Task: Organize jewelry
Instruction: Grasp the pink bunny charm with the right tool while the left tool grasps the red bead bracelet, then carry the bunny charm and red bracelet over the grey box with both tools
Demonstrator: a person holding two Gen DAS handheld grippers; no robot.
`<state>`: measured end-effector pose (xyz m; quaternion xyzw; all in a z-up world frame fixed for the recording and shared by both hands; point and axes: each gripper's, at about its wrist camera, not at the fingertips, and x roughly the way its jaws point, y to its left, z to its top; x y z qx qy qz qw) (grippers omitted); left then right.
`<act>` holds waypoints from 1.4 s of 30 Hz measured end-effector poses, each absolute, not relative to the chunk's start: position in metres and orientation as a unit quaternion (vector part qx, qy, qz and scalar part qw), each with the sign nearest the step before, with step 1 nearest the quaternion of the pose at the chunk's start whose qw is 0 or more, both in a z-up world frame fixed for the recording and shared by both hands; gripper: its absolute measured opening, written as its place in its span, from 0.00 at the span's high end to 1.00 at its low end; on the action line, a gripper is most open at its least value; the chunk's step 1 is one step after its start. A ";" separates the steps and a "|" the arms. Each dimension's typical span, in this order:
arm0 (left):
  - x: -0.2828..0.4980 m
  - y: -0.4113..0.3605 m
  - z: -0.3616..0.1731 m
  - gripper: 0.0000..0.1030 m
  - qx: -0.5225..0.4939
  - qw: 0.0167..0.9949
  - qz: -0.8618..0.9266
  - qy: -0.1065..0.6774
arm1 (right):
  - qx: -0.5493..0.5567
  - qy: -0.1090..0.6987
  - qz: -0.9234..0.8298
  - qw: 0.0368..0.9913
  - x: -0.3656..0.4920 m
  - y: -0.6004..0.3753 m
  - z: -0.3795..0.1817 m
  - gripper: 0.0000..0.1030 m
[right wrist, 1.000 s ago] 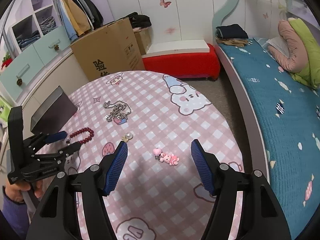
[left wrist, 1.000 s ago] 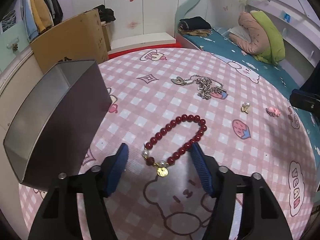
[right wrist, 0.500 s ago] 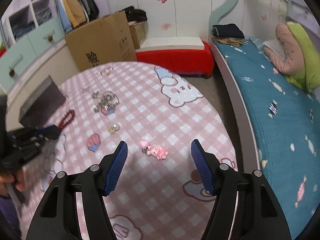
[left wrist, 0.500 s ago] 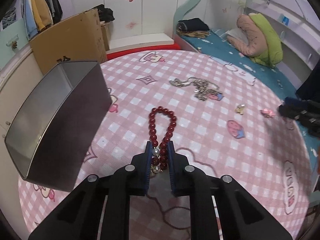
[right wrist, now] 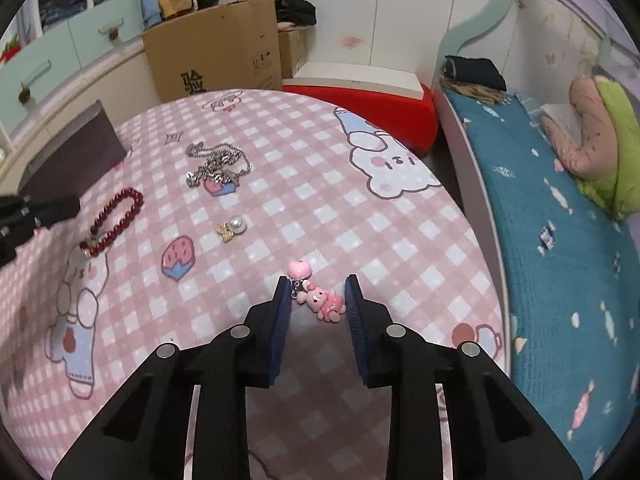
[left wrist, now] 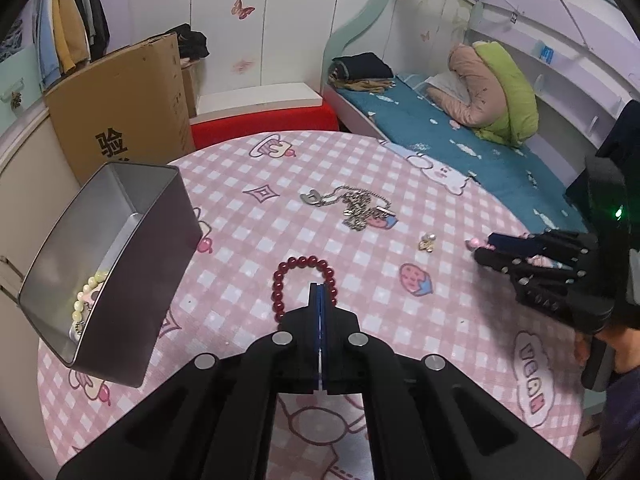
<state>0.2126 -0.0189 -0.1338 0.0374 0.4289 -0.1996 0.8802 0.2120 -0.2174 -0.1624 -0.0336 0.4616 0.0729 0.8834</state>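
Observation:
My left gripper (left wrist: 320, 292) is shut on the red bead bracelet (left wrist: 303, 272), whose loop sticks out ahead of the closed fingers over the pink checked table (left wrist: 400, 184). The bracelet also shows in the right wrist view (right wrist: 116, 216). The dark metal box (left wrist: 116, 264) stands to the left, open, with a pale bead bracelet (left wrist: 86, 296) inside. My right gripper (right wrist: 318, 292) is open, lowered around the pink bunny charm (right wrist: 320, 300), fingers on either side of it. A silver chain necklace (right wrist: 218, 164) and a pearl earring (right wrist: 232, 228) lie on the table.
A bed (right wrist: 560, 208) runs along the right of the table. A cardboard box (left wrist: 120, 108) and a red bench (left wrist: 264, 120) stand behind it. The person's hand holds the right gripper's handle at the right edge (left wrist: 592, 344).
My left gripper closed on the red bracelet and lifted it slightly. My right gripper moved forward and down until its open fingers straddle the pink charm.

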 end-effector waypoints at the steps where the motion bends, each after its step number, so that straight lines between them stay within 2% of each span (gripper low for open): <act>1: 0.212 -0.019 -0.131 1.00 0.035 0.880 -0.204 0.428 | -0.036 0.462 0.073 0.883 0.211 -0.216 -0.163 0.75; 12: 0.215 0.001 -0.119 1.00 0.004 0.884 -0.197 0.423 | -0.013 0.439 0.080 0.895 0.201 -0.219 -0.144 0.75; 18: 0.232 -0.002 -0.147 1.00 -0.004 0.855 -0.195 0.481 | -0.009 0.437 0.090 0.895 0.200 -0.218 -0.133 0.75; 28: 0.235 -0.008 -0.163 0.97 0.019 0.852 -0.170 0.494 | 0.003 0.433 0.107 0.895 0.197 -0.218 -0.127 0.75; 31: 0.233 -0.011 -0.166 0.85 0.028 0.853 -0.176 0.491 | 0.003 0.429 0.109 0.897 0.196 -0.217 -0.124 0.75; 38: 0.230 -0.011 -0.164 0.84 0.037 0.856 -0.165 0.489 | 0.006 0.425 0.116 0.898 0.195 -0.218 -0.121 0.75; 40: 0.223 -0.015 -0.154 0.82 0.052 0.865 -0.175 0.468 | 0.008 0.423 0.119 0.898 0.195 -0.219 -0.120 0.75; 41: 0.220 -0.017 -0.150 0.78 0.064 0.869 -0.173 0.460 | 0.008 0.423 0.119 0.898 0.195 -0.218 -0.121 0.75; 42: 0.219 -0.018 -0.149 0.64 0.071 0.871 -0.168 0.456 | 0.009 0.422 0.120 0.898 0.195 -0.219 -0.120 0.75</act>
